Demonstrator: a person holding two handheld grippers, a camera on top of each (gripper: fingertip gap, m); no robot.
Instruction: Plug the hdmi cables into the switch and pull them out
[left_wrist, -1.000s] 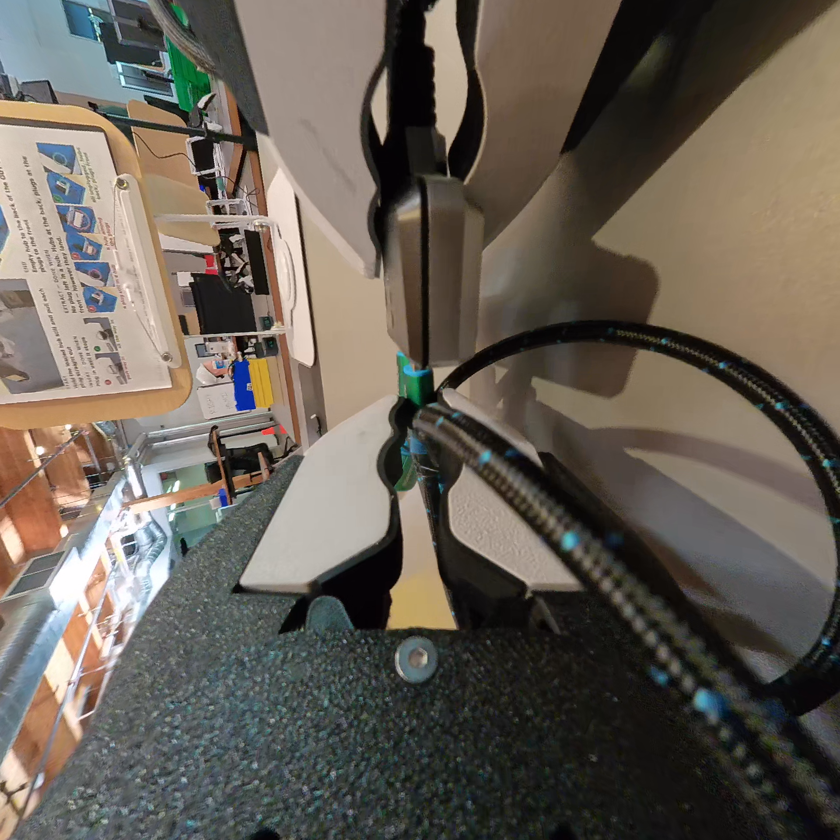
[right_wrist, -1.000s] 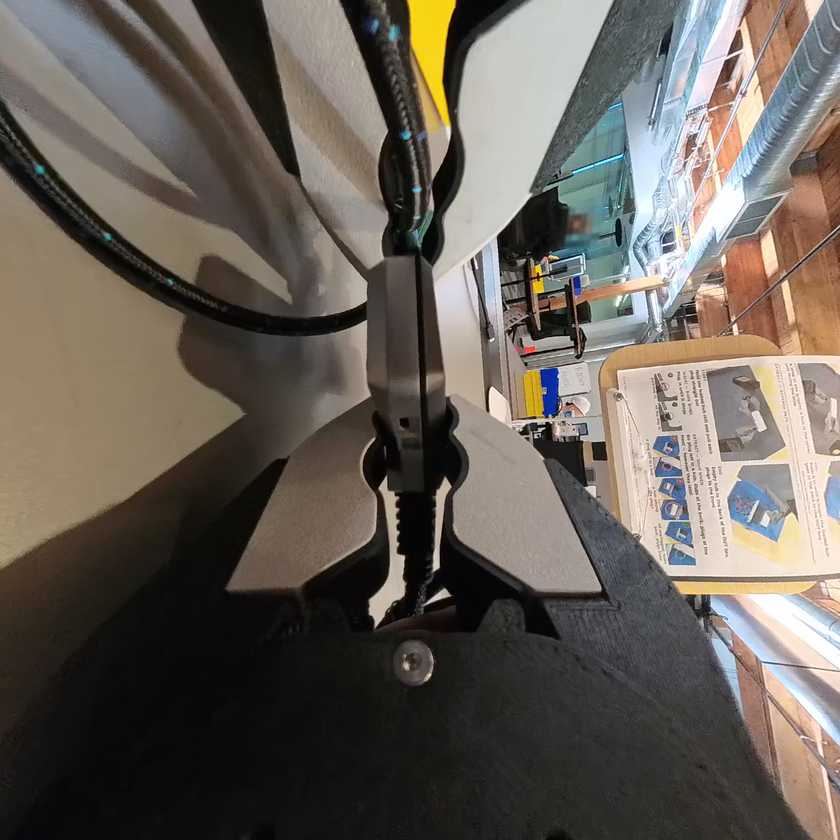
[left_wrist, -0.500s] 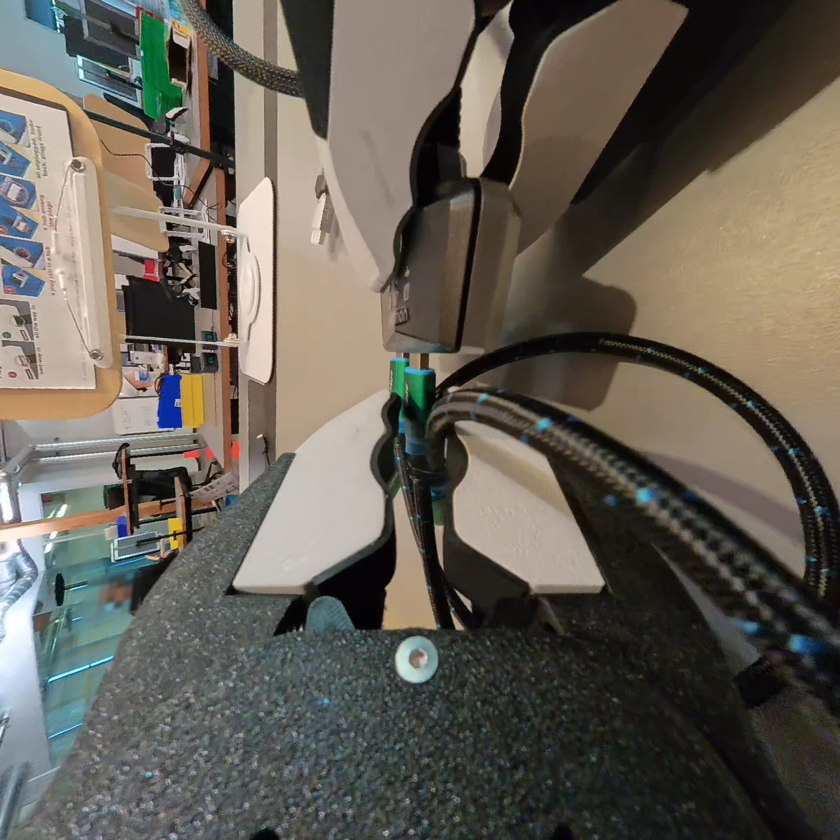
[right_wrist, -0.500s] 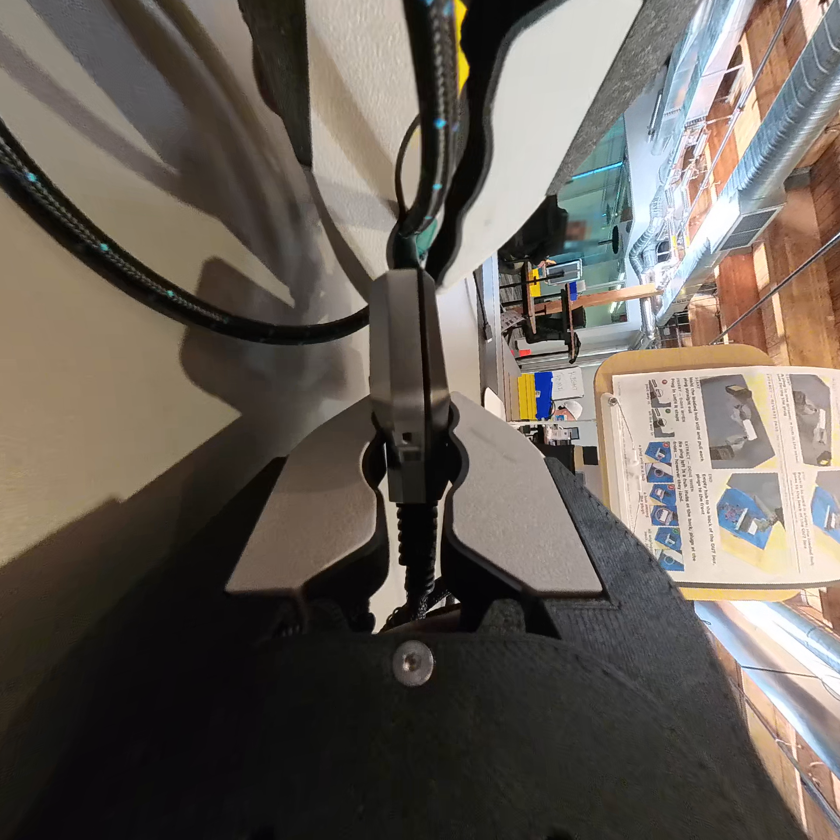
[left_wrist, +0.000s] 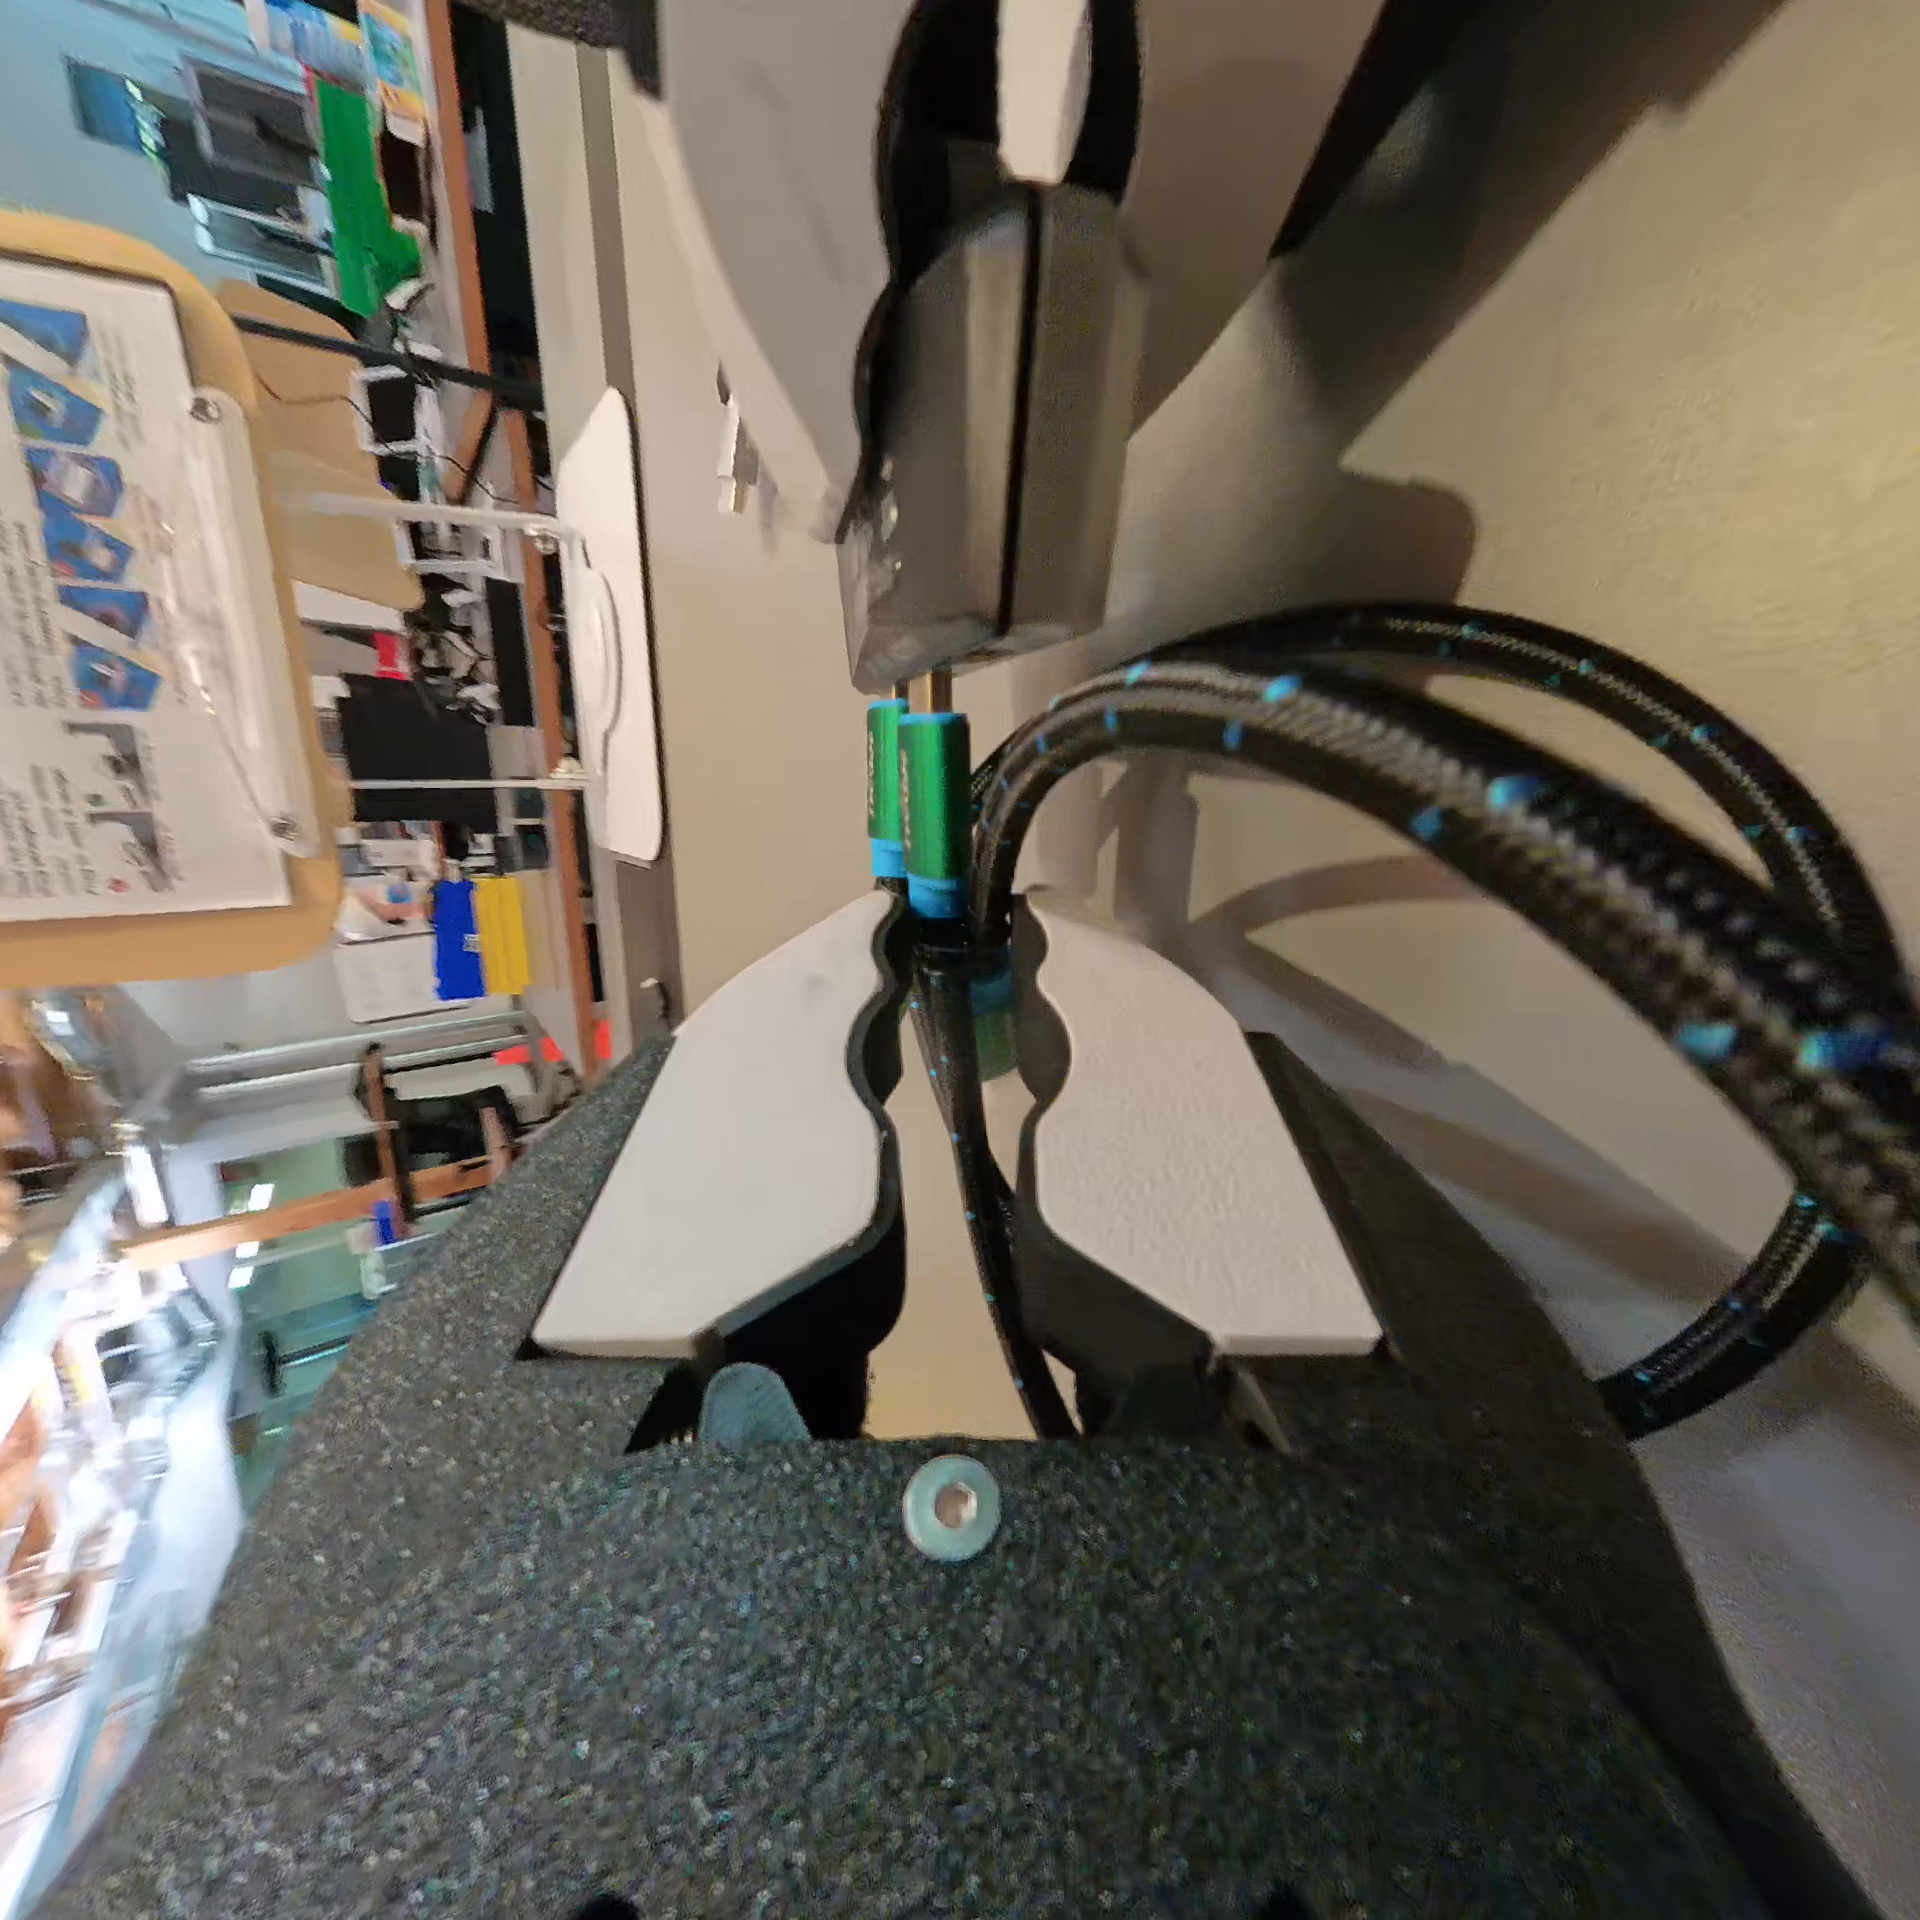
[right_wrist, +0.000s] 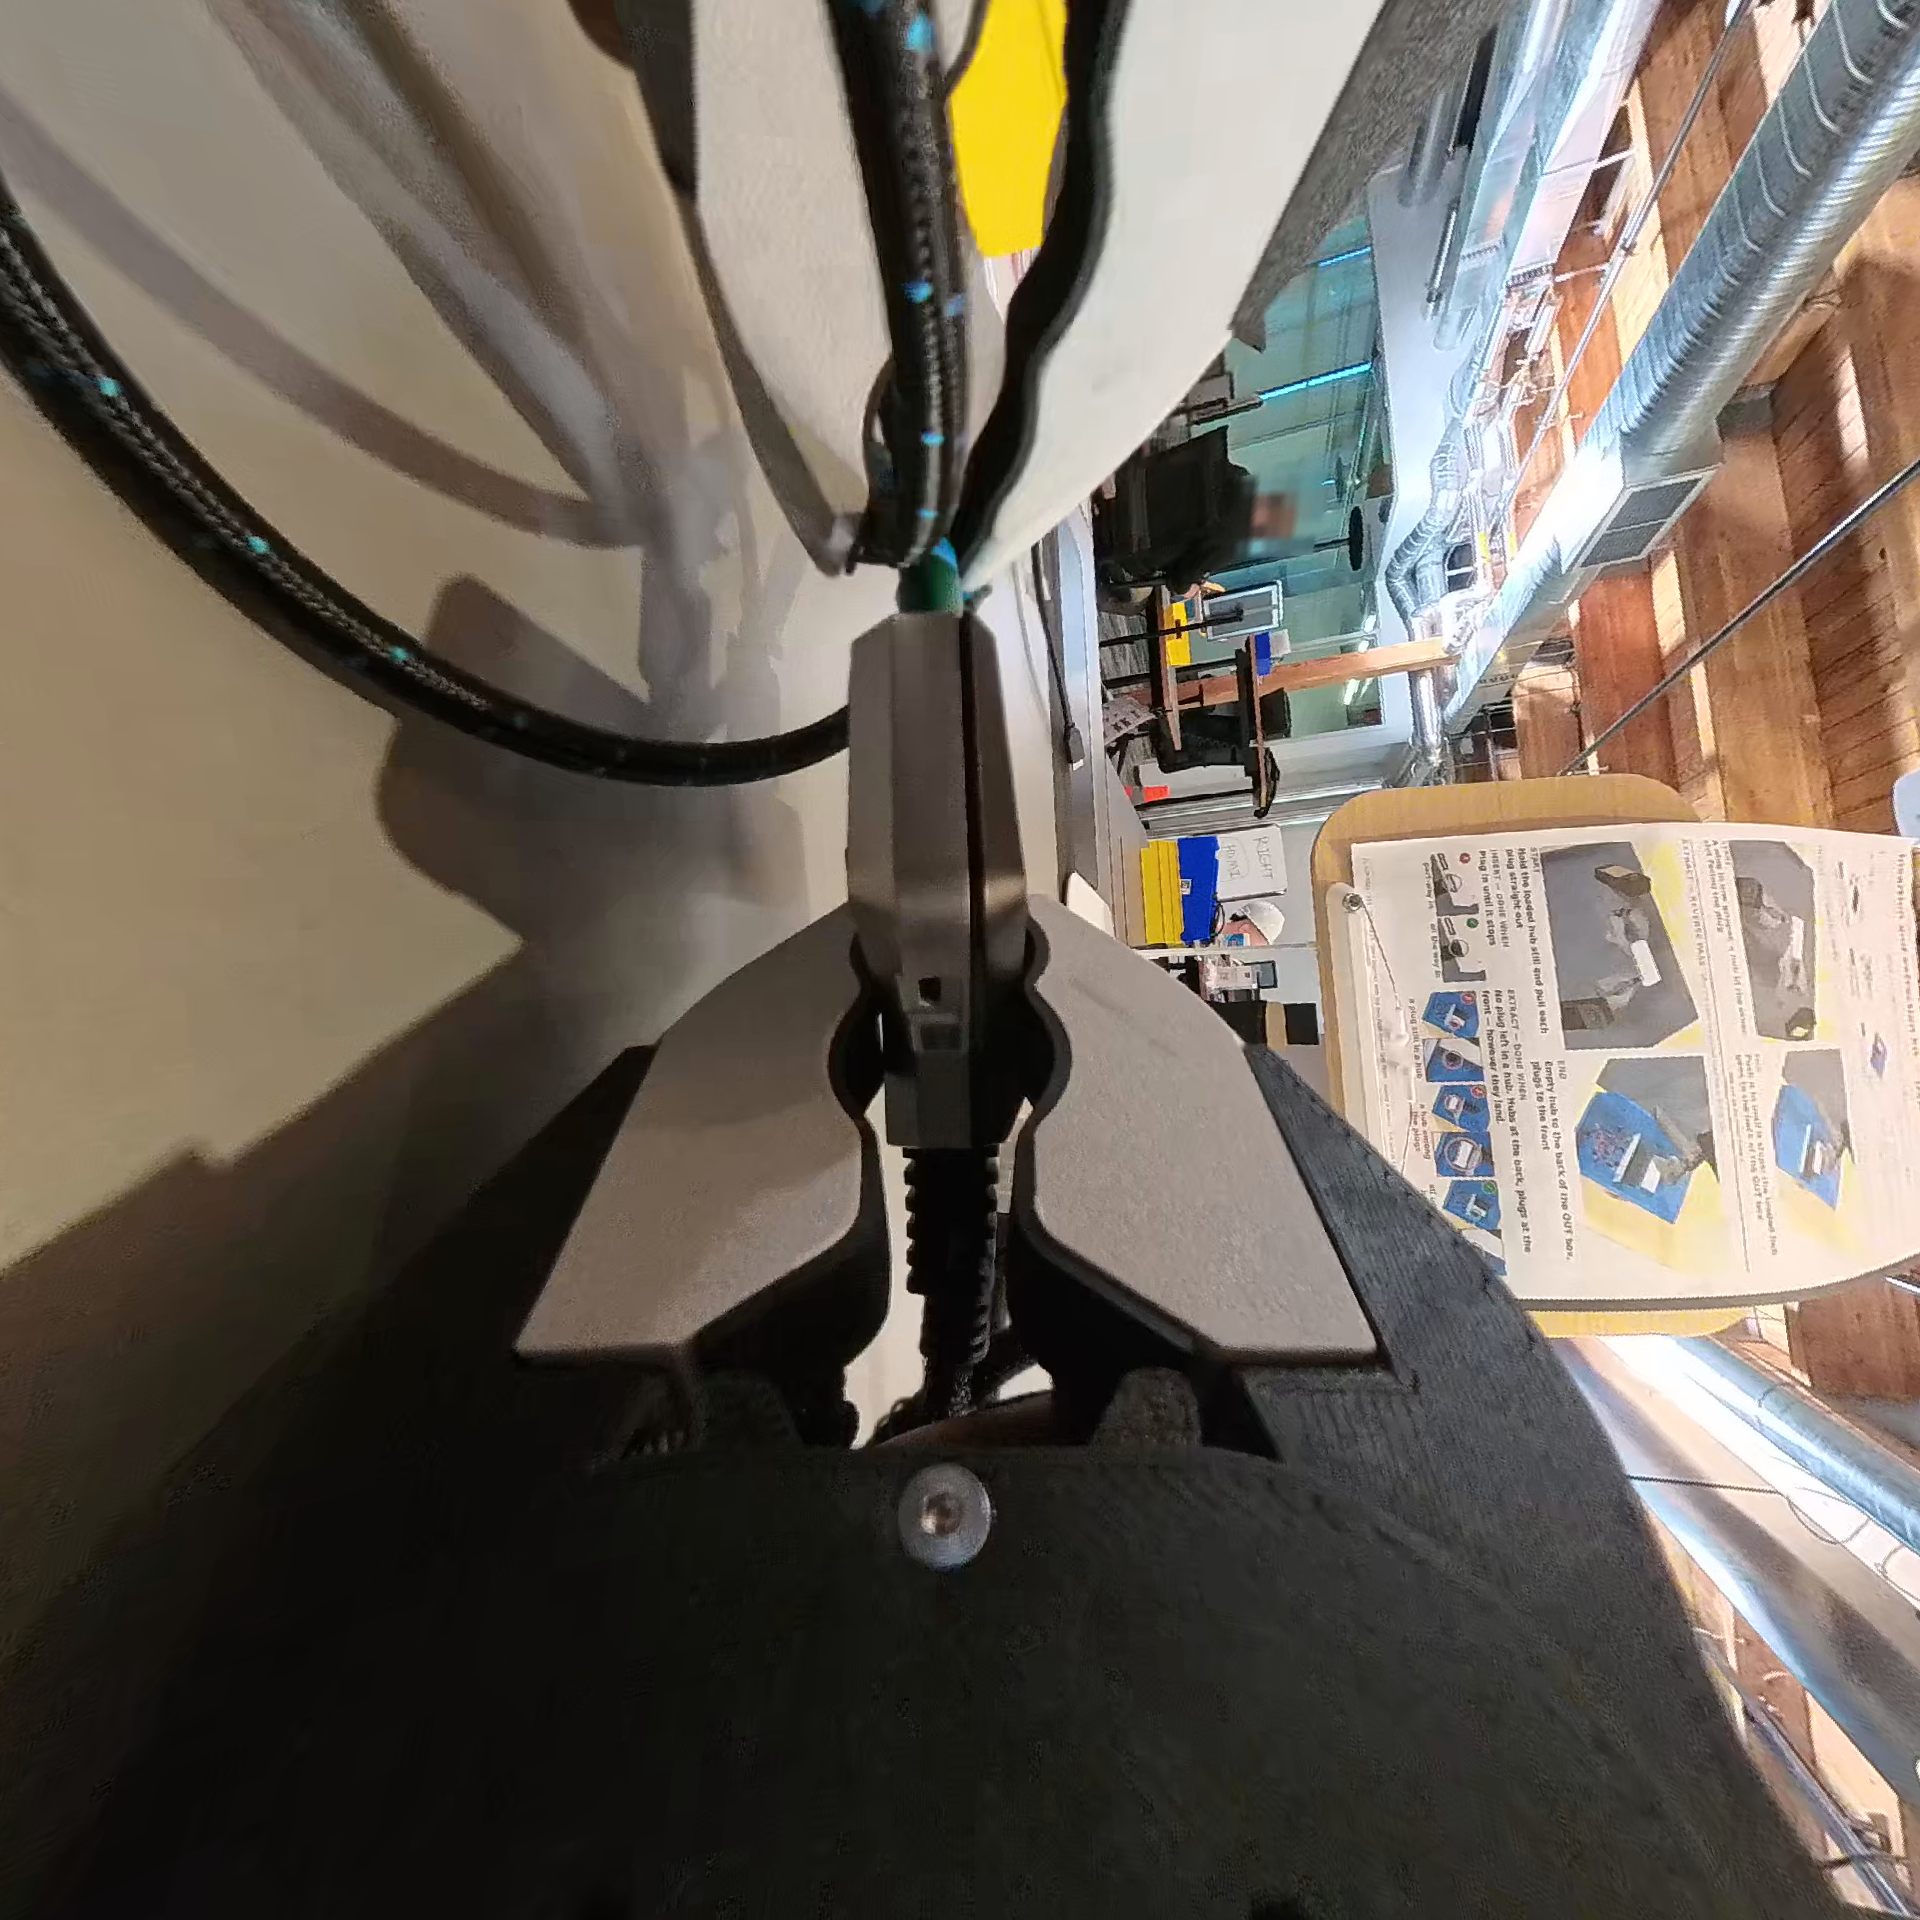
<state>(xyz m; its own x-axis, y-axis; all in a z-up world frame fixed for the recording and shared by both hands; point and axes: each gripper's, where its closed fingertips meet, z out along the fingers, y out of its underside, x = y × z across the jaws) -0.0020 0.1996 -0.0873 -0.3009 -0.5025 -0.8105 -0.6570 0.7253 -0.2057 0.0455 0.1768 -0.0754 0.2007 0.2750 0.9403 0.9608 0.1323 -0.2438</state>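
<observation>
My right gripper (right_wrist: 940, 997) is shut on the grey switch (right_wrist: 914, 810) and holds it edge-on above the beige table. In the left wrist view the switch (left_wrist: 987, 468) is straight ahead, with two green HDMI plugs (left_wrist: 914, 800) seated in its near end. My left gripper (left_wrist: 956, 935) is just short of those plugs and open. A thin braided cable (left_wrist: 951, 1049) and a third green plug (left_wrist: 995, 1023) stand between its fingers, with a gap at the left pad (left_wrist: 790, 1091). Thick black braided cables (left_wrist: 1455, 779) loop off to the right.
A wooden clipboard with an instruction sheet (left_wrist: 114, 665) stands beyond the table edge; it also shows in the right wrist view (right_wrist: 1621, 1049). A white pad (left_wrist: 608, 644) lies on the table. A cable loop (right_wrist: 312, 603) lies on the table (right_wrist: 208, 935). A person (right_wrist: 1174, 520) sits far off. Tip to tip, the grippers are about 6 cm apart.
My left jaws have opened from a tight grip at the plug and cable. The left gripper has drawn back from the switch, so the green plugs show in full. The right grasp is unchanged.
</observation>
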